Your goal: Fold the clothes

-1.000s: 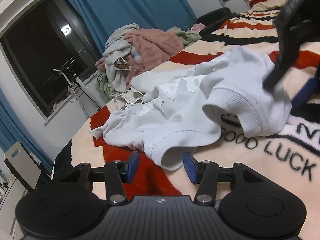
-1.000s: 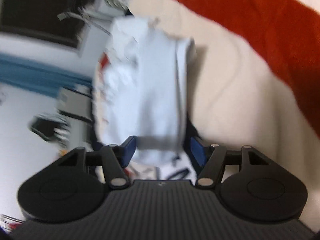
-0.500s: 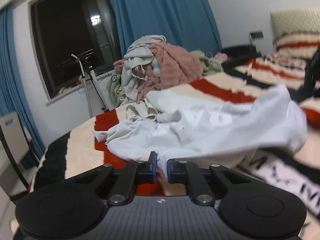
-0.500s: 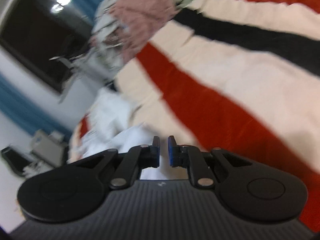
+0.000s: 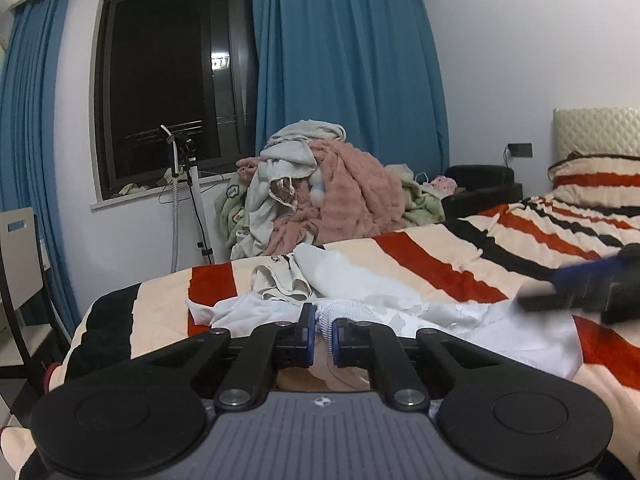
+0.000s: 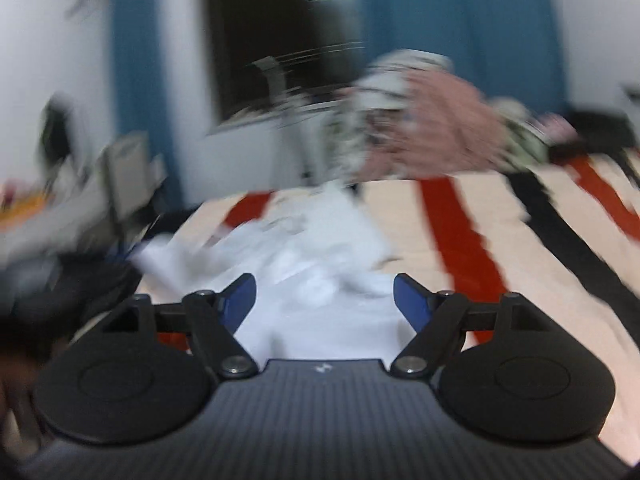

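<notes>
Since clamped on sweatshirt (image 5: 460,316): left jaws.

Night outside: dark window (image 5: 160,88) in a white wall (image 5: 520,60), blue curtains (image 5: 348,60) drawn back on both sides, a lamp's reflection in the glass. Bed under a cream blanket (image 5: 460,264) with red and black stripes, quilted headboard (image 5: 596,132) at right. A pale chair (image 5: 18,256) at left, a tripod stand (image 5: 192,196) below the sill.
</notes>
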Available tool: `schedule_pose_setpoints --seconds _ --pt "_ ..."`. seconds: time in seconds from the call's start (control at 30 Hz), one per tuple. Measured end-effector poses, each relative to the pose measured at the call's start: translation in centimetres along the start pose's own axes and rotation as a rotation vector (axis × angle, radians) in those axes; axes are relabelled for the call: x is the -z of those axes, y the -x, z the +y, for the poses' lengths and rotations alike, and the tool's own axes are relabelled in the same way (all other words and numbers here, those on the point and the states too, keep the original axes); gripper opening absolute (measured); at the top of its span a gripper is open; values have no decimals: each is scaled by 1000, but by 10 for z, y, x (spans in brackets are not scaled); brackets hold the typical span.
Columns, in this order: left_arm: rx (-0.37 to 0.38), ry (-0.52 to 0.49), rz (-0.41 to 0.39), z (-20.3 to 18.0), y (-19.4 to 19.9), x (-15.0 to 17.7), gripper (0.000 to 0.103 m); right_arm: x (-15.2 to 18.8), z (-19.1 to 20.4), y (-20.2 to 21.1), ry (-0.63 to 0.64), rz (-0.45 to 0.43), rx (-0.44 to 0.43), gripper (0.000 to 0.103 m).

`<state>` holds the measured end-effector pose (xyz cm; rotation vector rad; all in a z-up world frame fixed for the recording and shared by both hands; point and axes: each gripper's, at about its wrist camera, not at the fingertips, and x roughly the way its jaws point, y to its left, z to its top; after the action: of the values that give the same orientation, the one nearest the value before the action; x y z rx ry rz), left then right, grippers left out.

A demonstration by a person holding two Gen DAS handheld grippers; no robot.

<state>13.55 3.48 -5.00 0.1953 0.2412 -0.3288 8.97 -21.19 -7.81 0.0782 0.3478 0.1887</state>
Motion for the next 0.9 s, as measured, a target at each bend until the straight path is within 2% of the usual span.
schedule_pose_setpoints --seconds 0.1,0.17,0.23,0.33,0.43,0.47,0.53,0.67,0.73,0.9 --pt "-2 15 -2 0 3 -2 8 16 35 -19 206 45 -59 77" --pt "-3 16 -3 0 4 -1 8 26 50 -33 320 49 -19 77" --pt "-11 15 0 -2 5 0 8 28 49 -43 352 27 59 77" --pt "-15 23 13 -6 5 3 8 7 12 -39 135 -15 139 77" --pt "-16 -4 21 -15 2 7 7 -10 -43 -22 -169 -46 151 78" --pt "-16 -7 21 -19 2 8 4 -11 -56 -20 -234 -34 155 79" --pt "-18 -8 18 -25 2 10 5 -10 -81 -20 -329 34 172 81" --pt "-49 34 -11 -30 12 10 3 9 -99 -28 -372 223 271 83" --pt "-68 46 -24 -27 21 7 3 15 -103 -38 -383 294 259 81" --pt "-108 127 -77 -15 51 -10 3 6 -85 -8 -316 207 279 83"
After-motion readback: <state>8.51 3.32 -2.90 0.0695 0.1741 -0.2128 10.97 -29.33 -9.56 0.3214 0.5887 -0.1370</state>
